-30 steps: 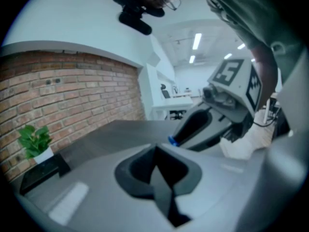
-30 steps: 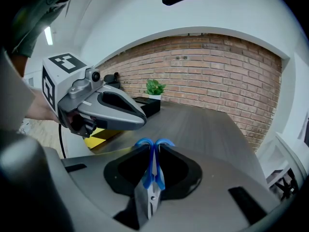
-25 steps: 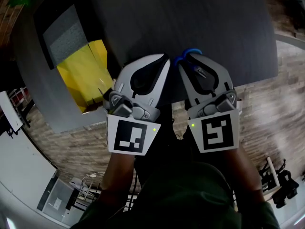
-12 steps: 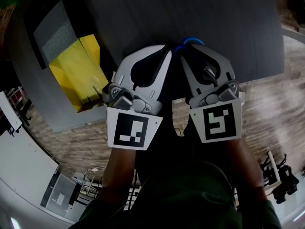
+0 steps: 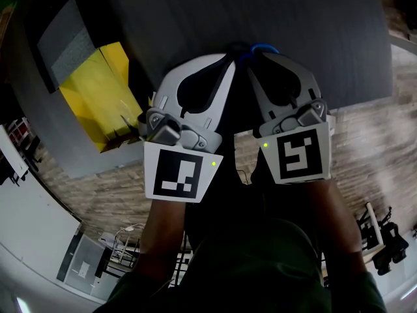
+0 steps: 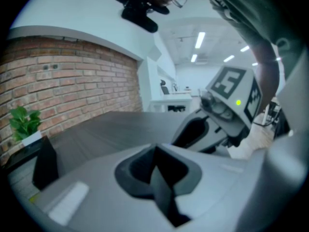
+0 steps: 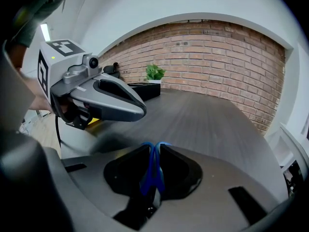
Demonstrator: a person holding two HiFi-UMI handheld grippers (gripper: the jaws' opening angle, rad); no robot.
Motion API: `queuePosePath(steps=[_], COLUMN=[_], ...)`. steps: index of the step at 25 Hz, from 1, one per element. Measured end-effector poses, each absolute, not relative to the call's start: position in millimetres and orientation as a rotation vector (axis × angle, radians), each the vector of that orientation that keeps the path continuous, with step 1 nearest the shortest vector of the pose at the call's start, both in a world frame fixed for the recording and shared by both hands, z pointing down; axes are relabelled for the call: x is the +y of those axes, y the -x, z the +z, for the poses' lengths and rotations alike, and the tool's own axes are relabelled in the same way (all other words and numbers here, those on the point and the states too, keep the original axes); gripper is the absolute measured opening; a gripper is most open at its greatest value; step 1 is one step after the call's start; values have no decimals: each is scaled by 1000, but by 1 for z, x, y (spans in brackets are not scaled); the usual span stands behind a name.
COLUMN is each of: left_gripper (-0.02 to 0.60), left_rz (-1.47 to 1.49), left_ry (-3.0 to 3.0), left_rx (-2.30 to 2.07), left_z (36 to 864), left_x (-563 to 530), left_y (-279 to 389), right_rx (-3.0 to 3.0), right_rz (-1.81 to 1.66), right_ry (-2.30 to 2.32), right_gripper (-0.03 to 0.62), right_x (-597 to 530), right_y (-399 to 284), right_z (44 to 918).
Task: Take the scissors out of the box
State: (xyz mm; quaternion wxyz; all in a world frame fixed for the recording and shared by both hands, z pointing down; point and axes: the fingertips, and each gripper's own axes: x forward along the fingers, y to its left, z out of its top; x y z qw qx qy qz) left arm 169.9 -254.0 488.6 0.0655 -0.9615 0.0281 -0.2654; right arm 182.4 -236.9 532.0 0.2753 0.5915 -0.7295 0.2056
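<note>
Blue scissors (image 5: 263,47) (image 7: 153,172) are pinched by their handle between the jaws of my right gripper (image 5: 255,56) (image 7: 155,151), held above the dark table (image 5: 306,25). The blades are hidden under the gripper. My left gripper (image 5: 228,59) (image 6: 155,167) hangs right beside it, jaws shut with nothing between them. The yellow box (image 5: 98,96) lies open at the table's left edge, left of both grippers, with its grey foam-lined lid (image 5: 65,43) behind it.
The table's near edge runs under both grippers, with wooden floor (image 5: 365,149) below it. A brick wall (image 7: 222,57), a small plant (image 7: 154,73) and a black case (image 7: 142,90) stand at the table's far side.
Both grippers have drifted slightly forward over the table, staying side by side. The right stays shut on the scissors. The yellow box has slid left in the head view.
</note>
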Motion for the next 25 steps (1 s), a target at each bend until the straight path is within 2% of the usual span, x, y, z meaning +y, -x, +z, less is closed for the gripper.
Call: queuePosePath(steps=[13,25], left_gripper=[0,0], left_rz=[-803,-747], left_ry=[2894,2857], left_rx=[70,123], left_z=[480,425], left_x=[-252,-259], left_y=[-173,-164], right_rx=[-1950,-1988], right_rz=[510,415], right_ry=[-1508,-1511], right_gripper=[71,77], right_x=[-233,-241], right_y=[-177,-173], right_z=[543,487])
